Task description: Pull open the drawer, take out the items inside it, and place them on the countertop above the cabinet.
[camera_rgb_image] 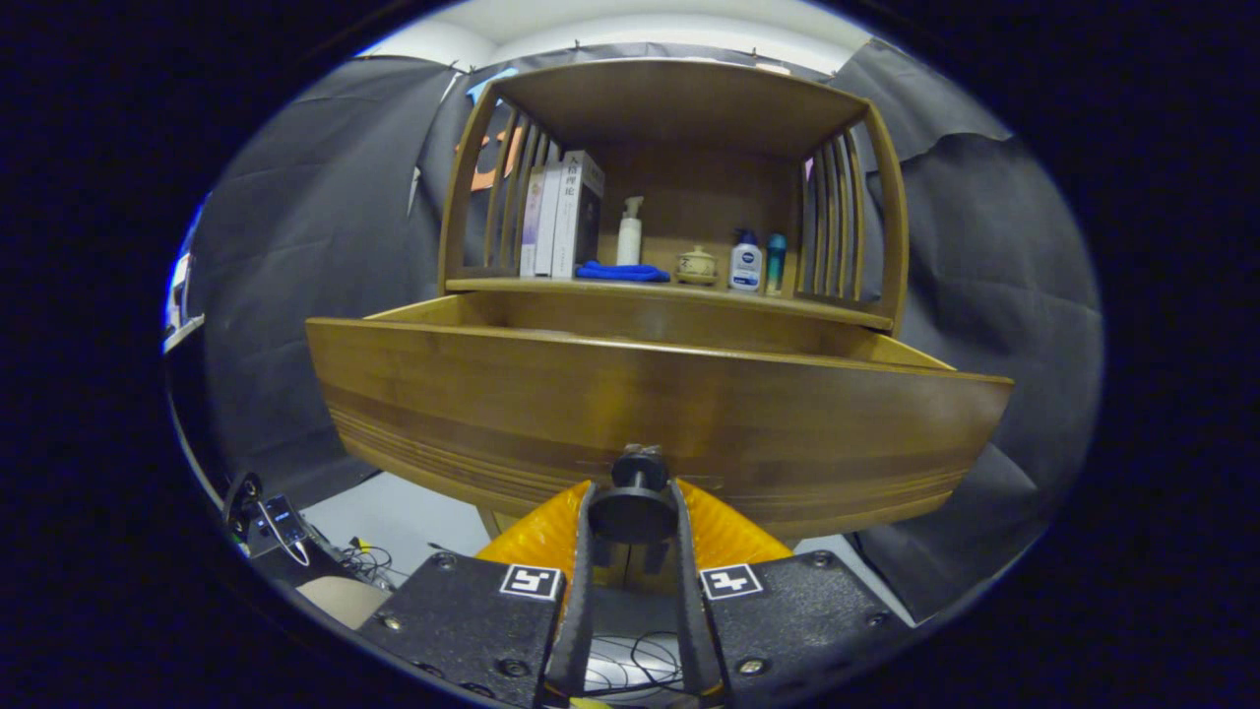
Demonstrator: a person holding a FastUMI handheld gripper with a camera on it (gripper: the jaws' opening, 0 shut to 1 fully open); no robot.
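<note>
Tool point(632, 512) is clamped on the drawer point(650, 404) knob point(632, 502); pull crooked and it might slip off or jam.

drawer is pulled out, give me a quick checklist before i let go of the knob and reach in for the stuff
1. Grip on knob: ok. The hand-held gripper has both fingers closed on it.
2. Drawer open: ok. Its front stands well forward of the countertop.
3. Drawer contents located: cannot tell. The front panel hides the inside from this low angle.
4. Free space on countertop: not ok on the front edge in the middle, where a blue cloth, small pot and bottles sit; boxes stand to their left.
5. Path upward: ok. Nothing hangs between the fingers and the drawer's top rim.
</note>
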